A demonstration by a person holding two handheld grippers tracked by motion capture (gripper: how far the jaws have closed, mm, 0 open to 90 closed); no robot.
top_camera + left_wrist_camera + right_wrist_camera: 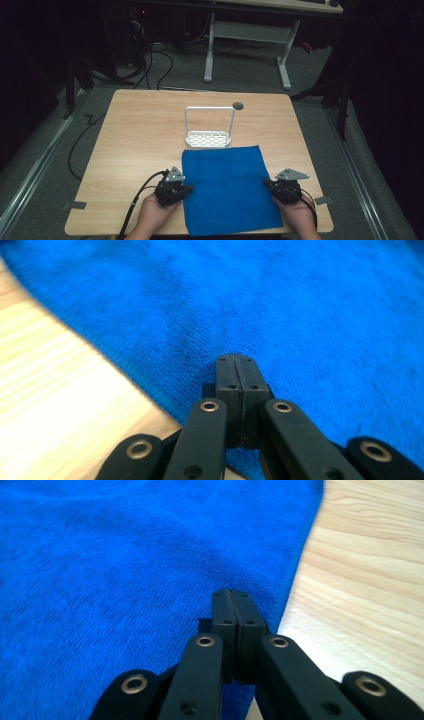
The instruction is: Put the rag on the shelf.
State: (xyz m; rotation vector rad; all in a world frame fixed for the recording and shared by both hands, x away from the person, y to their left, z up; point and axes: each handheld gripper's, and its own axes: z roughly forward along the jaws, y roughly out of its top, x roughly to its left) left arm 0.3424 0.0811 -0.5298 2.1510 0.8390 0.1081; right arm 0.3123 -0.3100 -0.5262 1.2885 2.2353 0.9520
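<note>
A blue cloth (227, 187) lies flat on the wooden table (135, 135), reaching its near edge. My left gripper (186, 189) rests at the cloth's left edge, held by a hand. In the left gripper view the gripper (236, 360) has its jaws pressed together, tips over the cloth (300, 315) just inside its edge. My right gripper (267, 184) sits at the cloth's right edge. Seen from the right gripper view, this gripper (233, 595) is shut too, tips over the cloth (125, 555) near its hem. I see no fabric between either pair of jaws.
A small white rack (208, 139) with a tall loop handle stands just beyond the cloth's far edge. A dark round hole (238, 105) sits in the tabletop behind it. Cables and a white desk frame (250, 35) lie on the floor beyond the table.
</note>
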